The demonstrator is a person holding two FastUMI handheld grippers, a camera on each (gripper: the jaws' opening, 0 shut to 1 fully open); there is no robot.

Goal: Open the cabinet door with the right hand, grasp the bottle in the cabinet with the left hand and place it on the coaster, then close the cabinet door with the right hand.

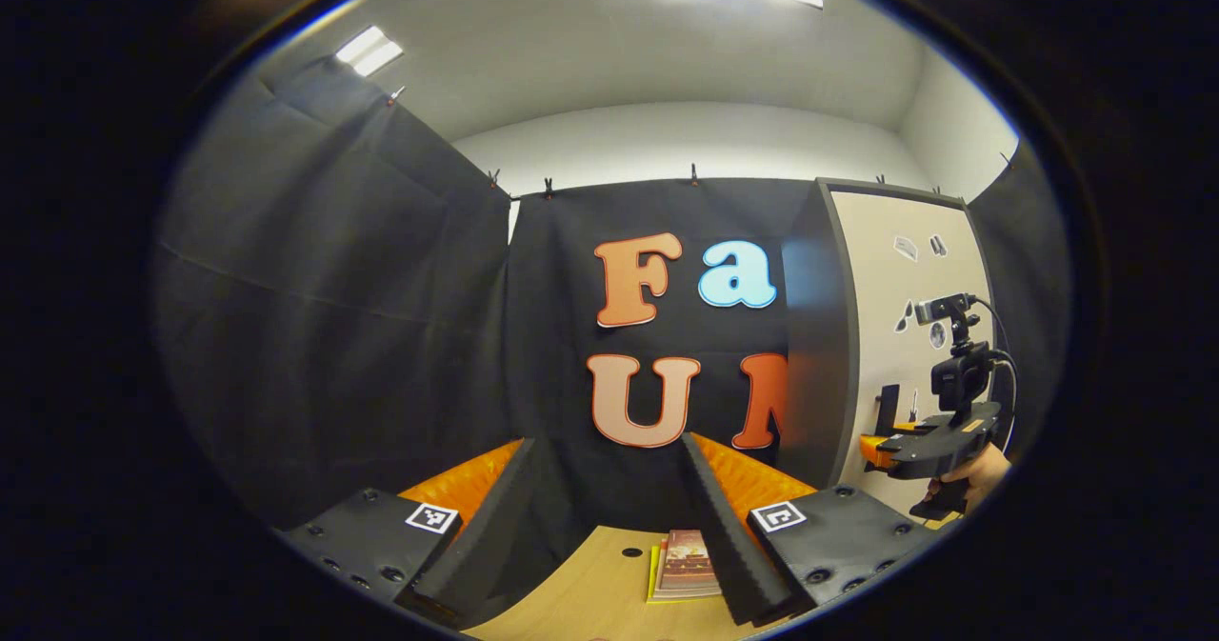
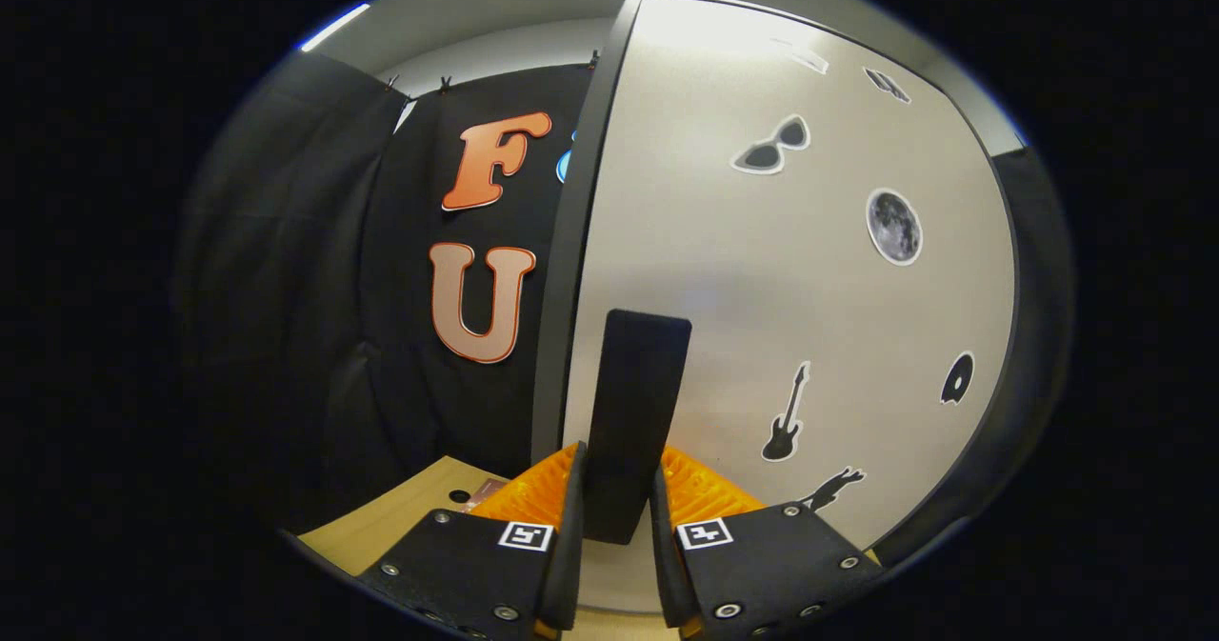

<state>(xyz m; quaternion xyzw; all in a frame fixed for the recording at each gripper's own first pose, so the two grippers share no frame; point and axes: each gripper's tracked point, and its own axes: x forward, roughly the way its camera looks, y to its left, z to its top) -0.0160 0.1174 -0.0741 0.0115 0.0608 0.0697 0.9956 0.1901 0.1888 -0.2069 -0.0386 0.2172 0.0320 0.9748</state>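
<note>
Right tongs [image 2: 617, 527] closed around the black handle [image 2: 636, 412] of the cabinet door [image 2: 762, 270], both black pads pressing its lower end, orange ribbing visible behind each pad. Handle upright, rising straight ahead of the tongs against the pale door panel. Door flush with its dark frame, so not yet opened. Stickers on the door above and to the right of the tongs: sunglasses, a moon, a guitar, a disc. A strip of light wood counter [image 2: 400, 517] below and to the left of the right tongs.

Left tongs [image 1: 609, 527] spread wide, nothing between the fingers, aimed at the black booth wall. Just below and between the fingers, a small stack of books [image 1: 688, 565] lying flat on the counter [image 1: 590, 593], close to the right-hand finger. Far off to the right of the left tongs, the cabinet [image 1: 809, 336] with the other tongs held at its door by a hand [image 1: 981, 474]. Bottle hidden, cabinet closed; coaster impossible to pick out.
</note>
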